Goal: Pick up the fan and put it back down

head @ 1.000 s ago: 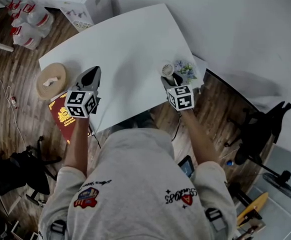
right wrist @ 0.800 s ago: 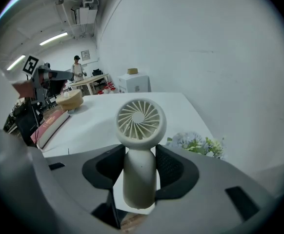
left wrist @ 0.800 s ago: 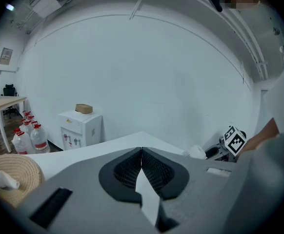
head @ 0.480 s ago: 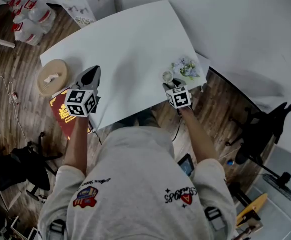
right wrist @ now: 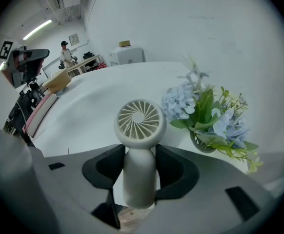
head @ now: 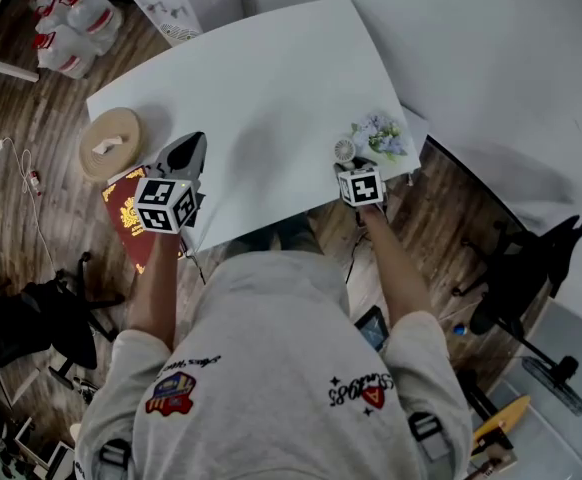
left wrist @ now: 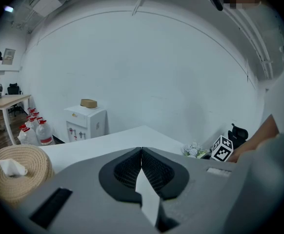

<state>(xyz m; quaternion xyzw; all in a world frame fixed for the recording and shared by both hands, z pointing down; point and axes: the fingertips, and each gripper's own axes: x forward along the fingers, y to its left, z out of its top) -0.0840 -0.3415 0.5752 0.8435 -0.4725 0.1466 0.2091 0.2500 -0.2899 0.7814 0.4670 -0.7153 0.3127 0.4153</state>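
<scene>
Lowered toward the table (head: pixel 261 78) at centre right, the fan (right wrist: pixel 138 122) hangs pinched by its handle in the right gripper (right wrist: pixel 139 152), near enough to flowers (right wrist: pixel 208 116) and edge that it could topple on release; left gripper (left wrist: pixel 141 152) closed, empty.

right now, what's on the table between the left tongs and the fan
Nothing. In the head view the white table is bare from the left tongs across to the fan, whose handle the right tongs grip.

White bench (head: pixel 271 78), wood-plank floor (head: pixel 51 218) around it, white cabinet (left wrist: pixel 86 121) and water bottles (left wrist: pixel 39 133) beyond the left fingers (left wrist: pixel 127 169), plain white wall (right wrist: pixel 205 23) past the right fingers (right wrist: pixel 173 167), ceiling strip light (right wrist: pixel 37 29) high to their left.
</scene>
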